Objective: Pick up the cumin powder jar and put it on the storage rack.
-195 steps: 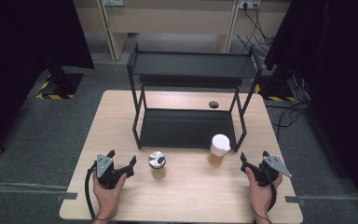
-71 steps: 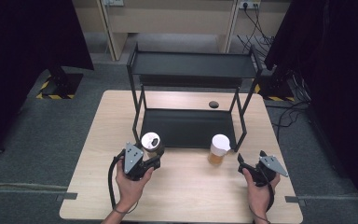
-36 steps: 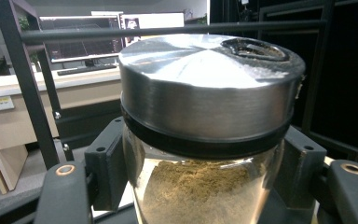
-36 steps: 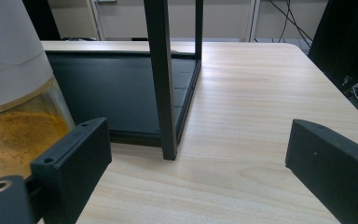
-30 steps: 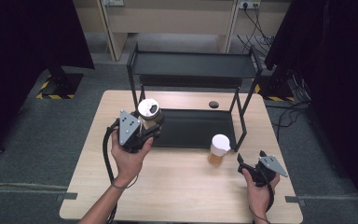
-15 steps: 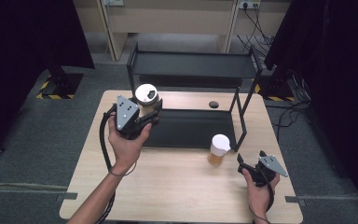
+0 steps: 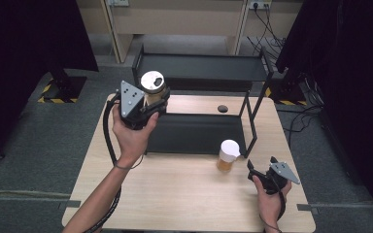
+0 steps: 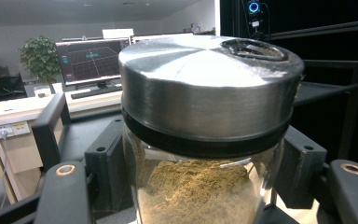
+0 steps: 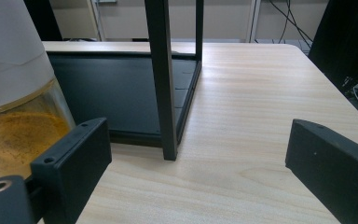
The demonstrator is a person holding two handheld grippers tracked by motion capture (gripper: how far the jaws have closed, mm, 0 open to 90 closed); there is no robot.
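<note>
High view first, from the left: I have the left gripper (image 7: 151, 104) lifted off the bench (image 7: 184, 194), its jaws closed on the steel-lidded jar (image 7: 152, 87) of brown powder, which hangs just off the left end of the black shelf rack (image 7: 201, 68), about level with its top shelf. My worry is the rack's left rim: if I push in too low, the jar's base could catch that edge and tip in my grip. In the left gripper view the jaws hold the glass below the lid (image 8: 209, 88), so a knock could also twist it loose. Further right, the white-capped jar (image 7: 228, 155) of orange powder stands on the bench by the rack's front leg. My right gripper (image 7: 262, 175) rests just beside it, jaws wide; a careless nudge there could topple it.
</note>
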